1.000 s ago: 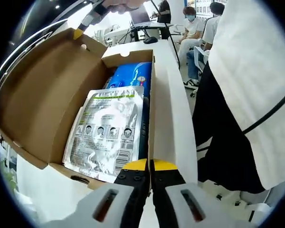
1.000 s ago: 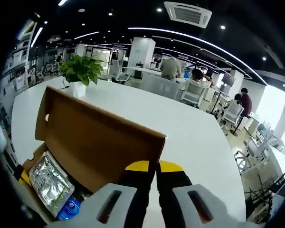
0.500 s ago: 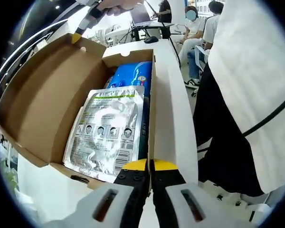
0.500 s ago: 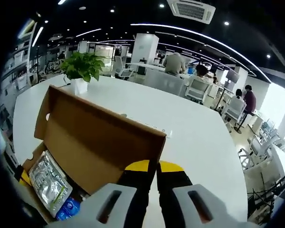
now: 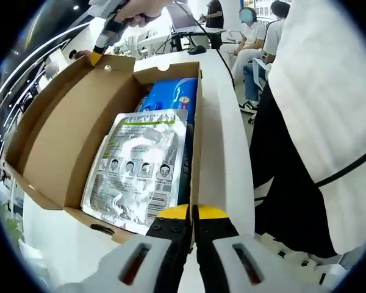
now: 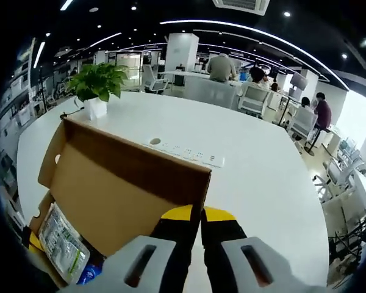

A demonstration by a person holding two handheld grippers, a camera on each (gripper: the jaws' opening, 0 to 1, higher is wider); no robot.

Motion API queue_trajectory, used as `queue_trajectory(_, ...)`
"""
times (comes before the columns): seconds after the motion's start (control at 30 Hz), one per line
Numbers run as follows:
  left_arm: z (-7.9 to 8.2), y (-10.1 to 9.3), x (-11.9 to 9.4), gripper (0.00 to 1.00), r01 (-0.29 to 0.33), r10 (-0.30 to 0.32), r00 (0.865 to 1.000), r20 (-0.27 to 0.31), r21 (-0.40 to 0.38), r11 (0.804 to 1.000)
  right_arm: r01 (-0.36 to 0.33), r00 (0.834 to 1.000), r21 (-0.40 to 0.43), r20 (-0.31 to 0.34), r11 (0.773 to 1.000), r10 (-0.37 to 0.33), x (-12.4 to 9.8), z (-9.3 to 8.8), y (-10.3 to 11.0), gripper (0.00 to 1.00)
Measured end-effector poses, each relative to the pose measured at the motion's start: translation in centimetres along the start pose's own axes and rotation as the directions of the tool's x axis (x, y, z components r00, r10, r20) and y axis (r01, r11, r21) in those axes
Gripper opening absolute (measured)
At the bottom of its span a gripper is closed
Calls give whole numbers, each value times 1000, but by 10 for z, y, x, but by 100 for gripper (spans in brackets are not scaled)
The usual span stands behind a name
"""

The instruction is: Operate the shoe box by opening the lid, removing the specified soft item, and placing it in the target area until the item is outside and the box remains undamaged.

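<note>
the silver pouch [image 5: 137, 168] lay lengthwise just ahead of the clenched left hand-held gripper [image 5: 192, 213]; the right hand-held gripper [image 6: 200, 215] pinched the lid [image 6: 122, 183].

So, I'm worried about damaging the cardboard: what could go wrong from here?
The right gripper pinches the lid at its far corner; pushing it further back might crease or tear the hinge. The left gripper is shut at the box wall, so a careless reach for the silver pouch may dent it.
</note>
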State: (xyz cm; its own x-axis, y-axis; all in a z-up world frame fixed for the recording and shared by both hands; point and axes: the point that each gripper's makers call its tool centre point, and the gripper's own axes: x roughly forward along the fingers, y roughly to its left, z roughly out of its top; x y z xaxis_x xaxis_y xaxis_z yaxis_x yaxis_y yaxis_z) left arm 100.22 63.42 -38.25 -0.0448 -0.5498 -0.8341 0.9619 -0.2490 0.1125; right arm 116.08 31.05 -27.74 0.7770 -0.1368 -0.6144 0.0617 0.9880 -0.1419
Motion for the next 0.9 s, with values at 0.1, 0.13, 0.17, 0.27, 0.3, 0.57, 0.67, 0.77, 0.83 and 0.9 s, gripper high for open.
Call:
queue_trajectory(0.1,0,0,0,1,0,0,1000,1,-1,1000,-9,1000,4,-14,1000,9,6,-3,0,2)
queue_trajectory(0.13,0,0,0,1,1,-1,1000,-1,-2,1000,-12,1000,12,-19,1000,13,9,-3,0,1)
queue_trajectory(0.17,0,0,0,1,1,-1,1000,-7,-5,1000,-23,999,45,-35,999,24,11,-5,1,1)
queue_trajectory(0.27,0,0,0,1,-5,5,1000,-7,-7,1000,-29,996,143,-83,989,42,14,-10,2,0)
queue_trajectory(0.3,-1,0,1,1,-7,7,1000,-6,-7,1000,-28,995,148,-89,989,41,17,-10,0,0)
queue_trajectory(0.57,-1,0,1,2,-15,15,1000,-9,-13,1000,20,978,231,-205,973,28,31,-27,3,0)
queue_trajectory(0.67,0,0,0,2,-16,16,1000,-11,-18,1000,20,976,220,-216,975,29,25,-29,5,0)
queue_trajectory(0.77,0,0,0,2,-17,17,1000,-12,-21,1000,20,976,190,-217,982,22,31,-30,4,0)
queue_trajectory(0.83,0,0,0,2,-16,16,1000,-13,-24,1000,36,977,216,-213,976,11,31,-31,4,0)
queue_trajectory(0.9,0,0,0,2,-14,14,1000,-16,-21,1000,41,976,231,-216,972,10,32,-32,4,0)
